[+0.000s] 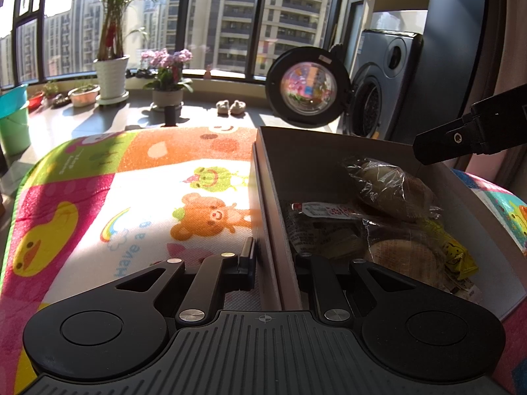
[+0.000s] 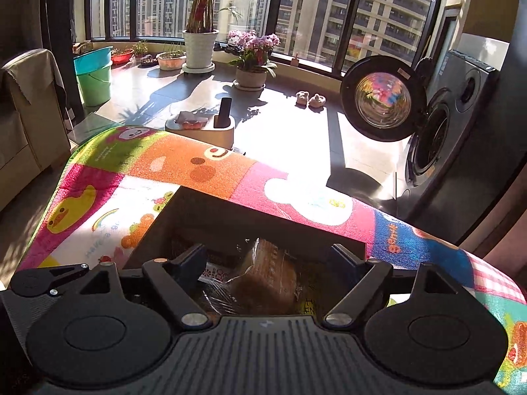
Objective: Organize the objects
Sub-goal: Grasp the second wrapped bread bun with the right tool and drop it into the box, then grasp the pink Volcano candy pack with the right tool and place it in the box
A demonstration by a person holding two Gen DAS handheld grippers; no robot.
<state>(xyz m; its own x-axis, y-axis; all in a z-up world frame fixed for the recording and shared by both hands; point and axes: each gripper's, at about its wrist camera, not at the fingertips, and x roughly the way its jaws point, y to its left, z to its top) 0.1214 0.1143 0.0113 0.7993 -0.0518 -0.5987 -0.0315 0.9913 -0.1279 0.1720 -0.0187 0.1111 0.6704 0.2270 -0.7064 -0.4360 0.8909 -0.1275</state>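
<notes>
Grey cardboard box (image 1: 329, 151) sits on a colourful cartoon-print play mat (image 1: 148, 197) covering the worktop. Inside the box: clear-wrapped brown buns (image 1: 392, 191), a red-and-white labelled packet (image 1: 326, 211) and a yellow snack packet (image 1: 456, 253), piled together toward the near right side.

Left gripper (image 1: 275, 260): jaws pinching the box's left wall, one finger outside, one inside.

Right gripper (image 2: 268, 256): jaws spread wide above the box interior, a wrapped bun (image 2: 266, 276) lying below between them, pads not pressing it. Its black body (image 1: 474, 128) shows over the box's far right corner in the left wrist view.
</notes>
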